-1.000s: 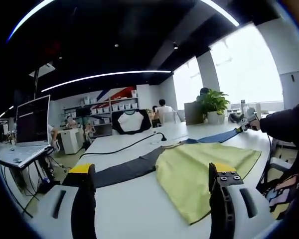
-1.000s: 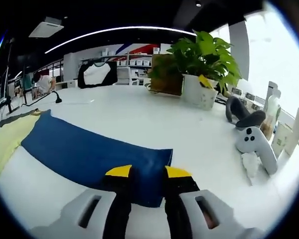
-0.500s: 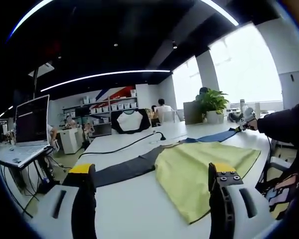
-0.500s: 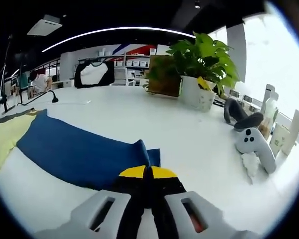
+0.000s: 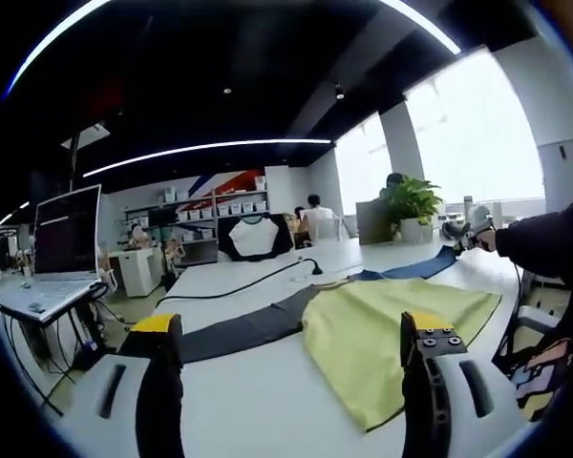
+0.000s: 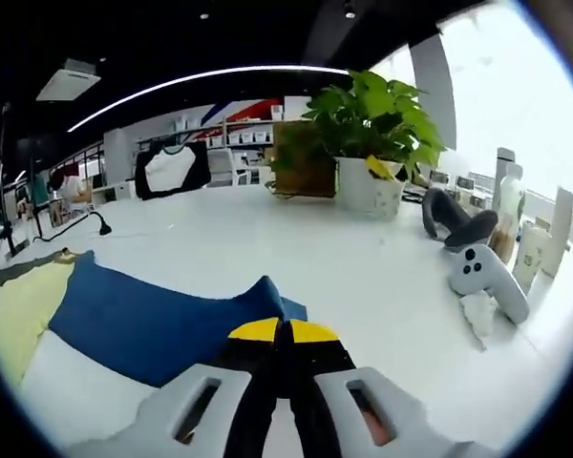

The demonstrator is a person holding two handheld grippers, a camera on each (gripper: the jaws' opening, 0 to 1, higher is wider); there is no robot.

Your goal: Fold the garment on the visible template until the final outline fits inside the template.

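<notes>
Right gripper (image 6: 285, 331): jaws pressed together, pinching the end of the blue sleeve (image 6: 162, 315) of the garment. The cloth humps up into a small peak right at the yellow tips, at about 12 o'clock from them. From the pinch, the sleeve runs off toward 9 o'clock and joins the yellow body (image 6: 19, 315) at the view's left edge.

Left gripper (image 5: 288, 329): jaws spread wide, nothing between them, hanging above the white table (image 5: 248, 401). The garment (image 5: 387, 320) lies flat on the table, between the jaws and beyond them, yellow body toward 1 o'clock. Its dark grey sleeve (image 5: 244, 329) stretches toward 9 o'clock, while the blue sleeve goes off toward 2 o'clock, where the right gripper shows small beside a dark-sleeved arm (image 5: 544, 239).

Other items, right gripper view:
- potted plant (image 6: 372, 129) at 1 o'clock, well apart from the sleeve
- white game controller (image 6: 487, 281) at 3 o'clock, on the table
- a black-and-white shirt (image 6: 172, 167) standing up at 11 o'clock, far end of the table

Left gripper view: open laptop (image 5: 48, 258) at 9 o'clock on a side stand, black cable (image 5: 239, 284) running across the table behind the garment. I can't make out any template outline on the table.
</notes>
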